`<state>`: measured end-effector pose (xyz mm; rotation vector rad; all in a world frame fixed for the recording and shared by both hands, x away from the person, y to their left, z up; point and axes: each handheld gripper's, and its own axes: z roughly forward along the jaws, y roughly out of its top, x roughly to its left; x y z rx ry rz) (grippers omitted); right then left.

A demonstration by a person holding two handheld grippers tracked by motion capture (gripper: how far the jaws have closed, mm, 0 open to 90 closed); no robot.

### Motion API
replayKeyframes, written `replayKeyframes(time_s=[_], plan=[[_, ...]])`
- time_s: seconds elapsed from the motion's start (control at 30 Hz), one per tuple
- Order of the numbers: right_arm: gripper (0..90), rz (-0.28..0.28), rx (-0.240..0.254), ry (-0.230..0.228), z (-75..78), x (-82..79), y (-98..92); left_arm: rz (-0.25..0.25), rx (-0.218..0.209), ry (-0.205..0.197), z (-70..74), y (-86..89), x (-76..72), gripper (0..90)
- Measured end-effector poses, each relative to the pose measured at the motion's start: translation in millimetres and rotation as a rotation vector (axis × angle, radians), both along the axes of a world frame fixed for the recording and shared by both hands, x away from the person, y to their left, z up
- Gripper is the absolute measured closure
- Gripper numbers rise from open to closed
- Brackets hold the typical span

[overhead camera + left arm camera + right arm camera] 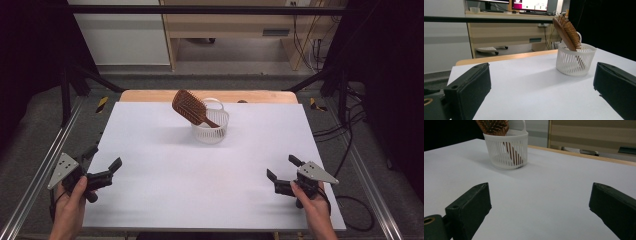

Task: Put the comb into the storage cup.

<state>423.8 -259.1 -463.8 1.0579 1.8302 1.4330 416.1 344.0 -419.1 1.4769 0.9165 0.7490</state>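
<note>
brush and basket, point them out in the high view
brush (188, 106), high view, on the bristle head
basket (212, 131), high view, on the front wall

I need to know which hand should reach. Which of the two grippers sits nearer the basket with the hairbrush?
By a small margin, the left gripper: it lies slightly farther up the table than the right gripper. Both are open and well short of the white basket holding the wooden hairbrush.

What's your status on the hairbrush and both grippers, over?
Left gripper open, empty, near table's left edge. Right gripper open, empty, near right edge. Hairbrush handle-down in white basket, head leaning out over rim. White table bare between.
</note>
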Motion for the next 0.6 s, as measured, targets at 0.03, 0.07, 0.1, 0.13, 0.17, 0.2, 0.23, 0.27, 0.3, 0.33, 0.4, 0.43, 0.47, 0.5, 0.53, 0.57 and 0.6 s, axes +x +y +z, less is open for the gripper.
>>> replayKeyframes(time_s=[0.03, 0.07, 0.1, 0.13, 0.17, 0.2, 0.23, 0.27, 0.3, 0.33, 0.4, 0.43, 0.47, 0.5, 0.53, 0.57, 0.6], plan=[[4.4, 0.001, -0.004, -0.001, -0.2, 0.0, 0.0, 0.001, 0.012, -0.002, -0.8, -0.5, -0.8, 1.5], [4.4, 0.001, -0.004, -0.001, -0.4, 0.0, 0.1, -0.008, 0.007, 0.001, -1.7, -2.0, -1.0, 1.4], [4.4, 0.003, -0.005, -0.002, -0.5, 0.0, 0.2, -0.010, 0.007, 0.000, -2.3, -3.0, -1.1, 1.4], [4.4, 0.005, -0.004, 0.001, -0.6, -0.2, 0.5, -0.012, 0.007, 0.001, -2.7, -3.8, -1.2, 1.4], [4.4, 0.006, -0.006, 0.000, -0.8, -0.2, 0.7, -0.013, 0.007, 0.002, -3.1, -4.7, -1.2, 1.4], [4.4, 0.009, -0.008, 0.000, -0.9, -0.4, 0.9, -0.016, 0.006, 0.003, -3.4, -5.6, -1.2, 1.5], [4.4, 0.012, -0.009, -0.003, -0.9, -0.4, 1.1, -0.018, 0.008, 0.004, -3.8, -6.6, -1.2, 1.4], [4.4, 0.014, -0.010, -0.003, -0.9, -0.5, 1.2, -0.021, 0.011, 0.004, -4.2, -7.5, -1.3, 1.4], [4.4, 0.015, -0.011, -0.004, -0.9, -0.6, 1.4, -0.022, 0.009, 0.006, -4.9, -8.7, -1.4, 1.4], [4.4, 0.015, -0.013, -0.005, -1.0, -0.6, 1.5, -0.025, 0.009, 0.008, -5.6, -9.9, -1.5, 1.5], [4.4, 0.020, -0.016, -0.007, -1.2, -0.7, 1.5, -0.028, 0.009, 0.012, -7.3, -12.6, -2.1, 1.5], [4.4, 0.020, -0.017, -0.008, -1.2, -0.8, 1.4, -0.030, 0.008, 0.016, -8.3, -14.1, -2.3, 1.5], [4.4, 0.021, -0.017, -0.009, -1.2, -0.9, 1.3, -0.034, 0.011, 0.018, -9.3, -15.6, -2.6, 1.5], [4.4, 0.022, -0.016, -0.009, -1.1, -1.0, 1.3, -0.038, 0.009, 0.020, -10.5, -17.5, -2.9, 1.5], [4.4, 0.022, -0.018, -0.011, -1.2, -1.1, 1.2, -0.041, 0.009, 0.021, -11.2, -18.7, -3.0, 1.5], [4.4, 0.022, -0.018, -0.011, -1.2, -1.1, 1.2, -0.045, 0.010, 0.022, -12.1, -20.1, -3.0, 1.5], [4.4, 0.022, -0.017, -0.011, -1.2, -1.1, 1.2, -0.047, 0.009, 0.024, -13.1, -21.6, -3.1, 1.5]])
